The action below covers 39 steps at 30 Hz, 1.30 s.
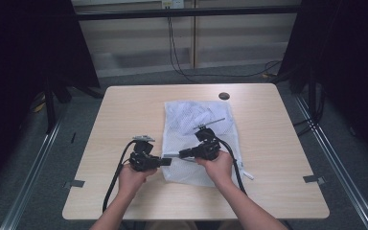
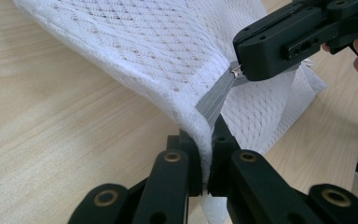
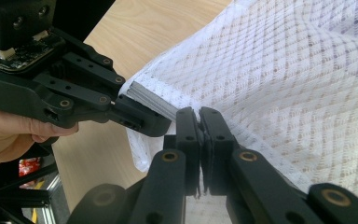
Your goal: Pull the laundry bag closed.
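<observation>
A white mesh laundry bag (image 1: 196, 120) lies flat on the light wooden table (image 1: 124, 110), with a grey zipper (image 2: 212, 100) along its near left edge. My left gripper (image 1: 166, 161) is at that edge; its jaws (image 2: 208, 140) are shut on the mesh edge at the zipper's end. My right gripper (image 1: 181, 154) points left toward it, a short way off. Its jaws (image 3: 199, 114) are shut at the zipper, and the small metal zipper pull (image 2: 237, 72) shows at their tip. The bag's edge is lifted and pulled taut between the two grippers.
A dark round hole (image 1: 224, 96) sits near the table's far edge. Bare tabletop lies left and right of the bag. Cables (image 1: 177, 57) hang behind the table, and black curtains stand at both sides.
</observation>
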{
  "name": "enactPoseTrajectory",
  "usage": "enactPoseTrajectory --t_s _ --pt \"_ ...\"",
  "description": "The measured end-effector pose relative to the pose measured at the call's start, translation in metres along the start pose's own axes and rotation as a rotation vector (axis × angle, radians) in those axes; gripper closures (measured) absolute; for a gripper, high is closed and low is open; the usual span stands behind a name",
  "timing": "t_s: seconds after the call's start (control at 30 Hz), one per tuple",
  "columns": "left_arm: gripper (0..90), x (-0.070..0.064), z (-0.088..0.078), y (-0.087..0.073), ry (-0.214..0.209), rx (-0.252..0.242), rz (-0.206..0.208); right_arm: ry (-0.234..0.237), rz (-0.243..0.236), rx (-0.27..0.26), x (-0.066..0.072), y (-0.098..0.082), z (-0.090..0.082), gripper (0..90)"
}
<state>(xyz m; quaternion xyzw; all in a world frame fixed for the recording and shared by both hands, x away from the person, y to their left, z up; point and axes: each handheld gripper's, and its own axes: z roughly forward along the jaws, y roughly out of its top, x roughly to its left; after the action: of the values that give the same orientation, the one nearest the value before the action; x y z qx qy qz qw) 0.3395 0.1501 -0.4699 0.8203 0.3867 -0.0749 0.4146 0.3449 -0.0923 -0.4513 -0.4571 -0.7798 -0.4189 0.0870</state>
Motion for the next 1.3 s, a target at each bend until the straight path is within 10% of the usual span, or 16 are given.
enactPoseTrajectory --t_s 1.3 --pt "88.2 0.001 -0.002 0.000 0.007 -0.008 -0.011 -0.015 0.005 -0.004 -0.010 -0.006 -0.011 87.1"
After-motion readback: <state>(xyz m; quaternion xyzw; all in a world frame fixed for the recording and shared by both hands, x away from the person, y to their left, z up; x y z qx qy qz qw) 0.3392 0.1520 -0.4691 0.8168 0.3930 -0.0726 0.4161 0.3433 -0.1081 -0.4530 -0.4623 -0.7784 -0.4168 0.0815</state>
